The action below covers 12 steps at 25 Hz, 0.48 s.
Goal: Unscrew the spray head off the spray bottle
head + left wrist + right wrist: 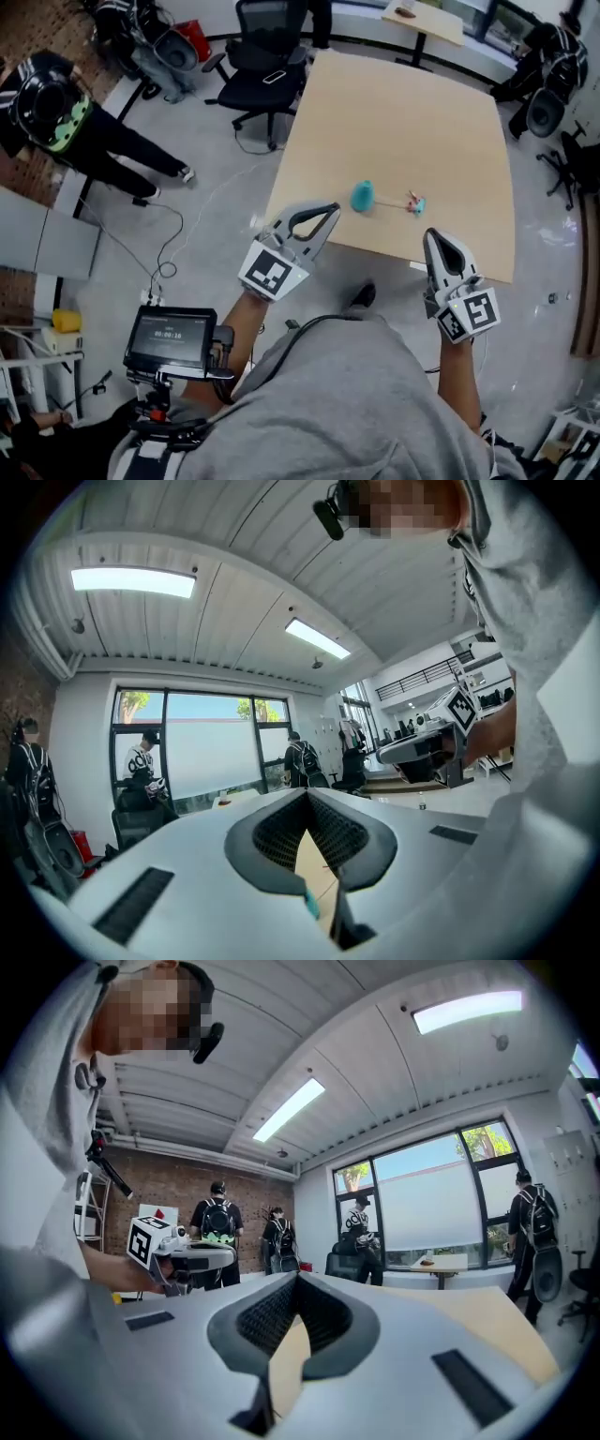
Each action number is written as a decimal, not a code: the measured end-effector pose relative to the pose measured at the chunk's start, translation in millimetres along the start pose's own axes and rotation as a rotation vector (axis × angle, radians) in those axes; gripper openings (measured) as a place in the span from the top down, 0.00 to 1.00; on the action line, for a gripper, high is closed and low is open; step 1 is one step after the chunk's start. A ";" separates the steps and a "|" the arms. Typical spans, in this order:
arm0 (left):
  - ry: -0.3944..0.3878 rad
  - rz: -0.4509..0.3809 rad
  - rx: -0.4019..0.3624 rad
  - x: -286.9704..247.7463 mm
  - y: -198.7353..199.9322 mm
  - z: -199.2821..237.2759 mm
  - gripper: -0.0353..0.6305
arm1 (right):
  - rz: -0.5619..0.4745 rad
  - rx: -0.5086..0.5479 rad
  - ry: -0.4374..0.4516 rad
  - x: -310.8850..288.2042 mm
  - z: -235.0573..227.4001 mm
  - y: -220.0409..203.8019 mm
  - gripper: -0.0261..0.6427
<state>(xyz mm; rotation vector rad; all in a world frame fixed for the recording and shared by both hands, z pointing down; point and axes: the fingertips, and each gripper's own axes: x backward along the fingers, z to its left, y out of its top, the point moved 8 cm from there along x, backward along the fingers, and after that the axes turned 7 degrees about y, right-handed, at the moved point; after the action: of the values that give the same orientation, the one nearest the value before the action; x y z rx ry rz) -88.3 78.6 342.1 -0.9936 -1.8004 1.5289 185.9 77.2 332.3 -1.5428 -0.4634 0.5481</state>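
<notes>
Small rounded teal plastic spray bottle (362, 195) lying at frame centre on the pale wooden counter (412, 112), near its lower edge. Probably light, smooth and apt to roll or spin. Best pinched across the belly with one tool and twisted at the collar with the other. Left gripper (330, 210) and right gripper (431, 236) lower in the frame, jaws pressed together on nothing. Too small to tell whether the tiny teal-and-pink piece (415, 202) just right of the bottle is the spray head.
</notes>
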 end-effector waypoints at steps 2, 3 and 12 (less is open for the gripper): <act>0.008 -0.032 -0.024 44.8 11.9 6.5 0.94 | -0.009 0.003 0.032 -14.2 47.2 13.8 0.95; 0.008 -0.046 -0.031 66.3 14.1 9.9 0.94 | -0.013 0.007 0.043 -21.1 70.6 18.2 0.95; -0.040 -0.084 -0.069 147.4 24.4 -32.8 0.94 | -0.048 0.102 0.065 13.6 179.3 45.6 0.95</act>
<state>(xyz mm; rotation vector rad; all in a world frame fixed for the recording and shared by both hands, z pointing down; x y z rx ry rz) -140.2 220.5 318.2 -0.9131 -1.9104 1.4538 87.3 226.6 283.6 -1.4443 -0.4150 0.4761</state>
